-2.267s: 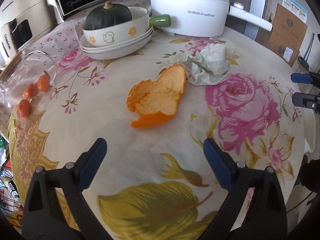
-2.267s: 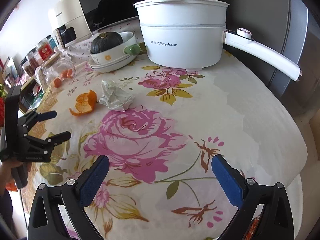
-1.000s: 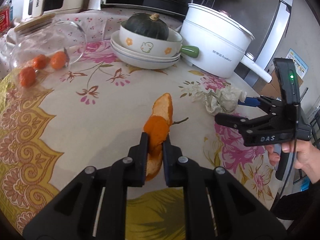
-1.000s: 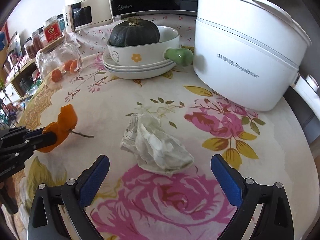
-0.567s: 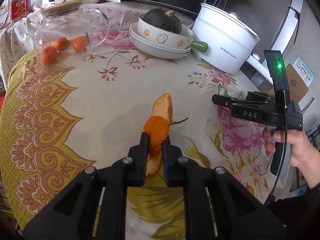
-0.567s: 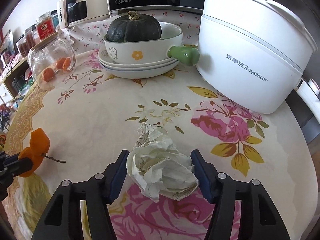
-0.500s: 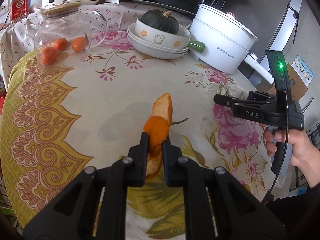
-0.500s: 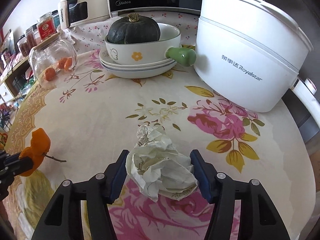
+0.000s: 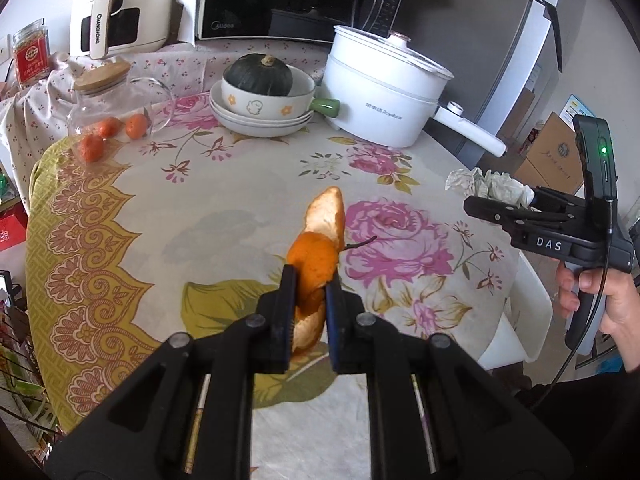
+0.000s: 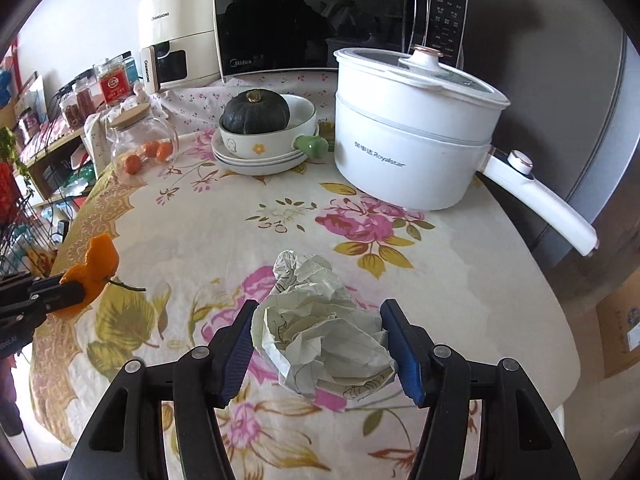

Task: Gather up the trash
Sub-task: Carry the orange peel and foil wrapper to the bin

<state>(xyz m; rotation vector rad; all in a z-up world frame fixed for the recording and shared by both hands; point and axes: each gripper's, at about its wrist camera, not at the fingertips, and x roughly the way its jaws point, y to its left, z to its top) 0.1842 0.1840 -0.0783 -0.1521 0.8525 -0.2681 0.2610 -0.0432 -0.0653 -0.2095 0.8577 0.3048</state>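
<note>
From the left wrist view, the left hand-held gripper (image 9: 311, 300) is clamped on the orange peel (image 9: 318, 258), which hangs clear above the flowered desk (image 9: 224, 208) with its pale inner side and a thin stalk sticking out ahead. Over to the right a hand (image 9: 600, 296) carries the right hand-held gripper (image 9: 496, 204) with the crumpled paper (image 9: 486, 186) at its tips, out near the desk's rim. From the right wrist view, that paper (image 10: 324, 328) sits pinched between the blue pads (image 10: 236, 344) and looks to be off the cloth; the left gripper and its peel show at the left edge. So both pieces of trash seem picked up, and I'd judge the carrying-off step is at hand. No bin shows in either view, so the next move calls for finding one somewhere off the desk and keeping both grips firm on the way. The white electric pot (image 10: 412, 148), the stacked bowls holding a dark squash (image 10: 256, 114) and the glass jar (image 10: 140, 140) all stand well back, so the near half of the desk is open room for drawing away.
</note>
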